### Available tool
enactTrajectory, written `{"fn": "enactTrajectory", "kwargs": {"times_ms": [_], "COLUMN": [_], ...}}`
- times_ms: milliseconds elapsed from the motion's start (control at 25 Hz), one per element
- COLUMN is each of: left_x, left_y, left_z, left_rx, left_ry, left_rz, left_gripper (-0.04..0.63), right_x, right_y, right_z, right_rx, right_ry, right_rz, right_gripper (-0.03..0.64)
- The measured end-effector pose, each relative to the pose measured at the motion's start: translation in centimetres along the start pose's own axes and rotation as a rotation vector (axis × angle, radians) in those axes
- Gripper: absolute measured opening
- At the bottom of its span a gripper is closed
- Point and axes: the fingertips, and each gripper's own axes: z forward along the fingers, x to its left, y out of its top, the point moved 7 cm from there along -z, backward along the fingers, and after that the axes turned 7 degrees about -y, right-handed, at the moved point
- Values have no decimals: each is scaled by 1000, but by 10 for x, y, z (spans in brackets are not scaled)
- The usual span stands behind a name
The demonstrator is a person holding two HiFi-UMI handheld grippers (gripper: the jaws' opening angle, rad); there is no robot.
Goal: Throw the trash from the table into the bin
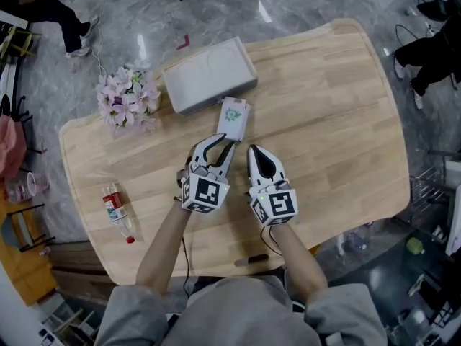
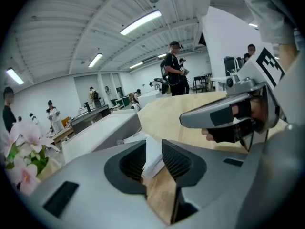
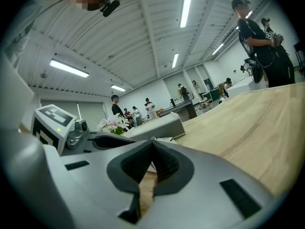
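A small white carton with green print (image 1: 233, 117) lies on the wooden table (image 1: 338, 121), just in front of the grey rectangular bin (image 1: 209, 74). My left gripper (image 1: 222, 144) points at the carton's near end with its jaws slightly apart. In the left gripper view the carton (image 2: 153, 160) shows through the gap of the left gripper (image 2: 153, 147), and the pads do not press on it. My right gripper (image 1: 254, 151) hovers close beside it on the right, its tips together and holding nothing. A plastic bottle with a red cap (image 1: 117, 211) lies near the table's left front edge.
A bunch of pink artificial flowers (image 1: 128, 98) lies left of the bin. A dark pen-like object (image 1: 252, 259) rests at the table's front edge. People stand and sit around the room beyond the table. The bin (image 3: 157, 125) also fills the space ahead in the right gripper view.
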Motion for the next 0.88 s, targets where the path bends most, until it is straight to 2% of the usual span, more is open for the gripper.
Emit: {"fn": "enactTrajectory", "kwargs": {"times_ms": [160,240,360,560,880], "left_x": [-4,-7,-8,-10,-12], "left_y": [-9,-13,-15,-15,-14], "left_z": [17,24,32,40,41], "left_rx": [145,205,257,319,323], "left_ry": [-84,-105,-106,-108,-112], "left_rz": [214,324,415,468,479], "left_gripper": [149,158,158,136,92], "right_x": [-6,-8,-9,-10,-15], "right_y": [-6,-8,-10,-13,-11], "right_z": [3,4,5,6,5], "right_rx": [8,10,15,19,9], "right_ry": [-15,-19,-18,-22,-33], "right_rz": [11,9,8,15,21], "right_gripper": [3,3,3,3,3]}}
